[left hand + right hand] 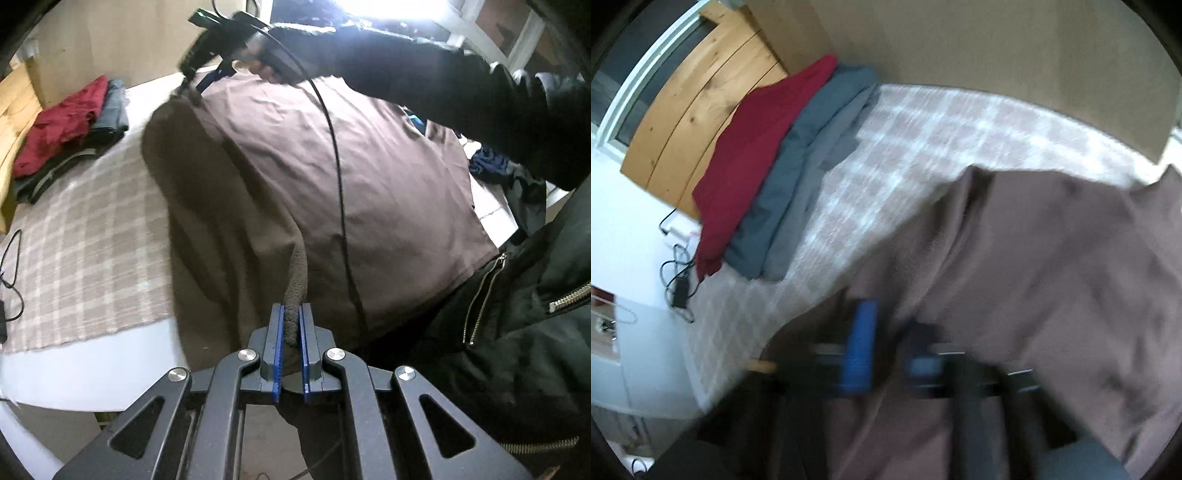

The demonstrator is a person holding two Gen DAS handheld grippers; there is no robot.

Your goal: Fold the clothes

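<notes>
Left wrist view – left gripper (291, 325) pinches brown shirt (332, 166) edge

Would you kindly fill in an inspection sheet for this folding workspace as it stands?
Surface: checked cloth over a white table.
Job's things: brown shirt spread out, held at two edges; folded pile, red on top, at the far corner.
Clutter: dark blue clothes by the sleeve.
Grippers: left gripper shut on a shirt edge; right gripper shut on the far edge, blurred.
Cables: black cable across the shirt; cords beside the table.
Surroundings: wooden board, window.
</notes>
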